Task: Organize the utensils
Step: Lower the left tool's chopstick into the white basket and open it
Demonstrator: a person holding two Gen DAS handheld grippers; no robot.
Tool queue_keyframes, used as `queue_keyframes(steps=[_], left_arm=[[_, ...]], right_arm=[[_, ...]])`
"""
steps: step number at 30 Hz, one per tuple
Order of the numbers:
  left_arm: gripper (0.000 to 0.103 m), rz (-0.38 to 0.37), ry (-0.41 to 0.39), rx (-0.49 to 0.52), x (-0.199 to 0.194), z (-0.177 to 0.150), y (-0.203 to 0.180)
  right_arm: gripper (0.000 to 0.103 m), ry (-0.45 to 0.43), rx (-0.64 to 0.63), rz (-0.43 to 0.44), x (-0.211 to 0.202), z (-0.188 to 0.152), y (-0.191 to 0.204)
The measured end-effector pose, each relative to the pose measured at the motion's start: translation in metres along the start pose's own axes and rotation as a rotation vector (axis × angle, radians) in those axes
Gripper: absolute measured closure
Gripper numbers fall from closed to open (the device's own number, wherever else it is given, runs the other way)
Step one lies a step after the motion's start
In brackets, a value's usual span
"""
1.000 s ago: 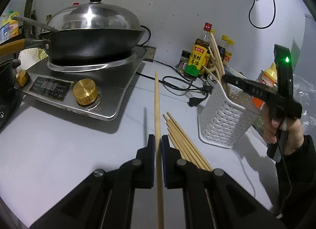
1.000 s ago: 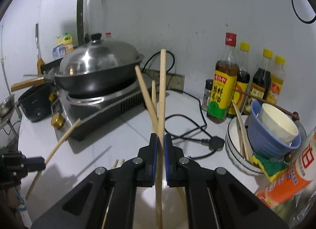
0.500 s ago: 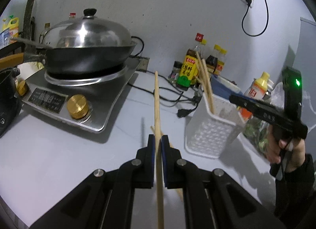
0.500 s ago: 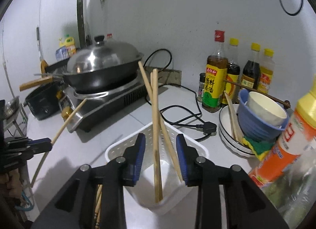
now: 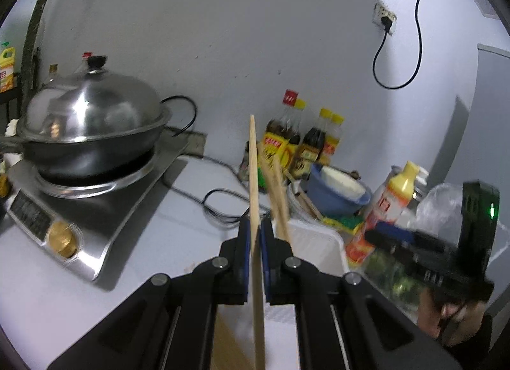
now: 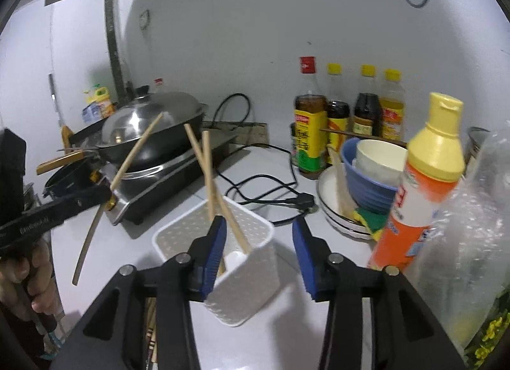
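- A kitchen corner with a pale wall, a socket (image 5: 385, 18) and dangling black cord frames the scene; a lidded wok (image 5: 91, 134) sits on a steel induction cooker (image 5: 127, 207) at the left of the white countertop (image 5: 178, 236).
- Sauce bottles (image 6: 310, 134) line the wall, with stacked bowls (image 6: 369, 172) and an orange squeeze bottle (image 6: 420, 185) crowding the right side.
- The white perforated utensil holder (image 6: 255, 261) stands on the counter just ahead of the right gripper (image 6: 259, 252), two chopsticks (image 6: 208, 175) leaning crossed inside it.
- The right gripper's blue-padded jaws have just been opening and stand apart, with nothing pressed between them.
- The left gripper (image 5: 255, 242) is clamped on a single chopstick (image 5: 255, 185), held near the holder.
- The step in hand appears to be delivery of that chopstick: the next move likely calls for tipping it over the holder's mouth, then releasing.
- More chopsticks (image 6: 151, 328) lie on the counter below, seemingly yet to be gathered.
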State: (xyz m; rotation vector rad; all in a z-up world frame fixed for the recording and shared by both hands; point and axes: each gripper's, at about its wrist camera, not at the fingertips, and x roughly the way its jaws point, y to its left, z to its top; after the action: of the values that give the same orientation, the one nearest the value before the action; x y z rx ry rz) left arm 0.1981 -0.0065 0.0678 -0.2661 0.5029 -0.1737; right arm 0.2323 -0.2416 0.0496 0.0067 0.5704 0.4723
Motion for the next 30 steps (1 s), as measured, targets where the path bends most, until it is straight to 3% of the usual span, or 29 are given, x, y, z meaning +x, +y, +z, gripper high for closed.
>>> queue_keyframes(steps=[7, 14, 24, 30], left_arm=[[0.098, -0.021, -0.076, -0.028, 0.037, 0.023, -0.029], [0.098, 0.003, -0.133, -0.147, 0.08, 0.019, -0.042], [0.097, 0.074, -0.117, -0.187, 0.104, -0.012, -0.039], [0.097, 0.075, -0.107, -0.188, 0.105, -0.026, -0.037]], right_arm=[[0.051, -0.027, 0.034, 0.034, -0.003, 0.001, -0.021], [0.051, -0.045, 0.062, 0.061, -0.001, 0.002, -0.039], [0.051, -0.068, 0.086, 0.061, 0.0, 0.0, -0.055], [0.051, -0.069, 0.07, 0.055, 0.0, 0.0, -0.05]])
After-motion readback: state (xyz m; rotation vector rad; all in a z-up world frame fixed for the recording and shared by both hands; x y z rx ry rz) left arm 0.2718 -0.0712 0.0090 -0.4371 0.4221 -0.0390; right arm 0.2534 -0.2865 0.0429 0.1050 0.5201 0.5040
